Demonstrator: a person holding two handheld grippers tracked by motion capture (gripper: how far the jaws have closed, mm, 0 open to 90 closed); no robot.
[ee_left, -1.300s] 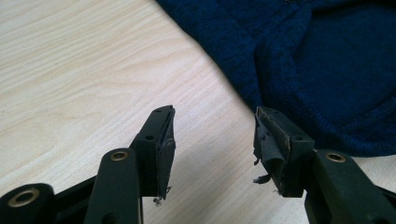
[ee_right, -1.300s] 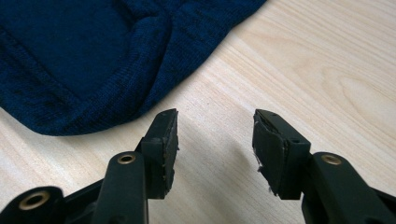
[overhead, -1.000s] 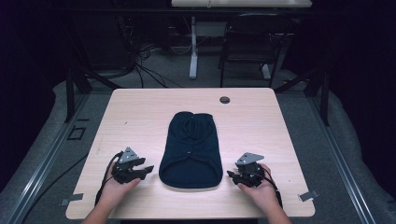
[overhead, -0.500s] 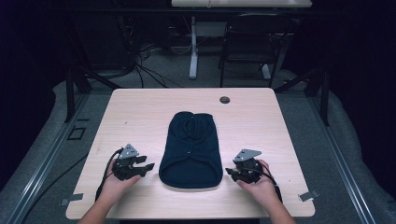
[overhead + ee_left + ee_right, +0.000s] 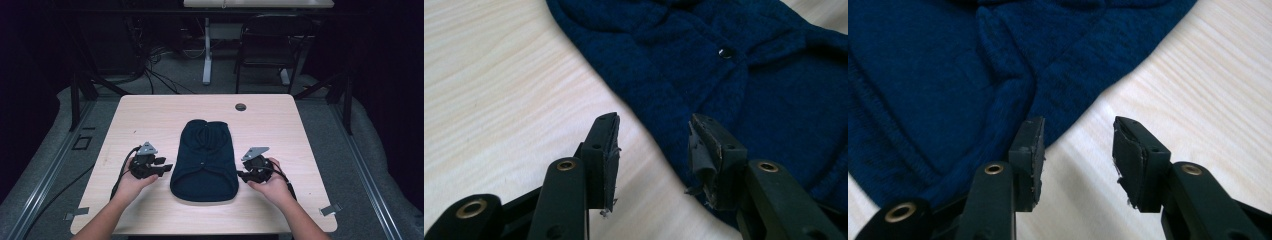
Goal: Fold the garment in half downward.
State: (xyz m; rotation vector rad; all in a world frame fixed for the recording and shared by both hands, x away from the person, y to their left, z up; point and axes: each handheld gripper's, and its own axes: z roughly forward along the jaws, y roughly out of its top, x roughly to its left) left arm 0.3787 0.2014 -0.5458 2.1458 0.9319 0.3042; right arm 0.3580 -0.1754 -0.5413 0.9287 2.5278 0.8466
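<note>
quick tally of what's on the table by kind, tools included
dark blue knit garment: 1
hand-held tools: 2, left tool and right tool, both open beside the garment
round dark cable port in the table: 1
total: 4

Light wooden table [image 5: 150, 115] with a small dark grommet [image 5: 240, 107] (far edge), black chair [image 5: 267, 47] beyond.

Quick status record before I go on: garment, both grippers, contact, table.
garment: dark blue knit top, lying flat, button visible
left gripper: open, at the garment's left edge, one jaw over the fabric
right gripper: open, at the garment's right edge
contact: neither grips the fabric yet
table: light wood, small dark round thing near the far edge
</note>
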